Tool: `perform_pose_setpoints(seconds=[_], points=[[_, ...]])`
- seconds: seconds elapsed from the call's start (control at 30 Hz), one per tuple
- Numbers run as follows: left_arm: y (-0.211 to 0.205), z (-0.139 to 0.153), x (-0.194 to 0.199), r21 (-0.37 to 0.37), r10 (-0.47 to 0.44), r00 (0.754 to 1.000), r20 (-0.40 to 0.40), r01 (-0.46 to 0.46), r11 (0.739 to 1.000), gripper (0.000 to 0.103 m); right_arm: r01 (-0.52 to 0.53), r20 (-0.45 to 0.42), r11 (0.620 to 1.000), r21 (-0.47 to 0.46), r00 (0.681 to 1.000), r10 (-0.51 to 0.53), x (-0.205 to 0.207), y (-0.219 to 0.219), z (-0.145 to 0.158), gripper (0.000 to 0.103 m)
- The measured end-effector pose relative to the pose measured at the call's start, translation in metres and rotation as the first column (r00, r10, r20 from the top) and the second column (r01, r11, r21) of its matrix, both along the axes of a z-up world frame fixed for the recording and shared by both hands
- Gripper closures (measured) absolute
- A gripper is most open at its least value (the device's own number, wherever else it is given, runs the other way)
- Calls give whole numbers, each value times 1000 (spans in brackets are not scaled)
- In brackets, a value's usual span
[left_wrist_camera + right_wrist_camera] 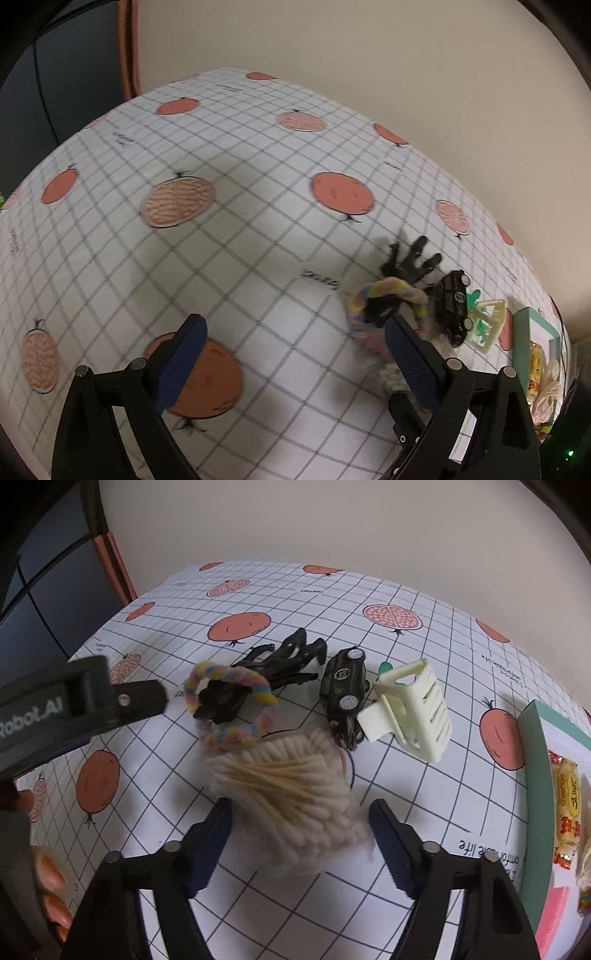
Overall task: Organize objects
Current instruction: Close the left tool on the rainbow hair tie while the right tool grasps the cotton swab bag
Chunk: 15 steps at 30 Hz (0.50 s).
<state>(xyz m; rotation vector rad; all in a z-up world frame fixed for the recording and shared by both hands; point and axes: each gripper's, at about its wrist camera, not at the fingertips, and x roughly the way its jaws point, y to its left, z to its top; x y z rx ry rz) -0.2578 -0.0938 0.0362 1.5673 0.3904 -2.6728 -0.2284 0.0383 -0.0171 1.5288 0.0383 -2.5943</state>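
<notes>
Cotton swabs (291, 794) sit between the right claw's (299, 834) spread fingers.

- The left wrist view looked forward and down along its two fingers (186, 354) onto the tablecloth (258, 155), from fairly close above; the cloth filled most of the frame, with the pale wall (369, 55) beyond the far edge of the tabletop.
- The right wrist view faced the same far edge and wall, but sat nearer the surface, with the cotton swabs (288, 786) lying just ahead of its fingers (207, 849).
- Both views shared the cluster near the right edge of the tabletop: the pastel ring (373, 291) (231, 705), the black toy car (452, 302) (345, 696), the cream clip (487, 325) (417, 705) and the green-edged box (532, 325) (533, 775).
- The right wrist view also caught the left gripper's body (74, 705) at its left margin.
</notes>
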Motion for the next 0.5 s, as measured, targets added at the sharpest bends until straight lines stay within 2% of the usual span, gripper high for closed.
perform_pose_setpoints(seconds=[0.13,0.27,0.37,0.5], points=[[12,-5,-8,-13,-22,1000,-1,22,1000,6,-1,-1,1000,-4,1000,1,1,5,1,38],[14,-11,-16,6,-25,1000,-2,25,1000,6,-8,4,999,-33,1000,9,1,13,3,44],[11,-14,-21,59,-15,1000,-14,16,998,6,-20,7,999,-42,1000,20,1,15,3,46],[13,-13,-24,66,-14,999,-43,17,998,6,-21,9,999,-48,1000,22,2,15,3,46]])
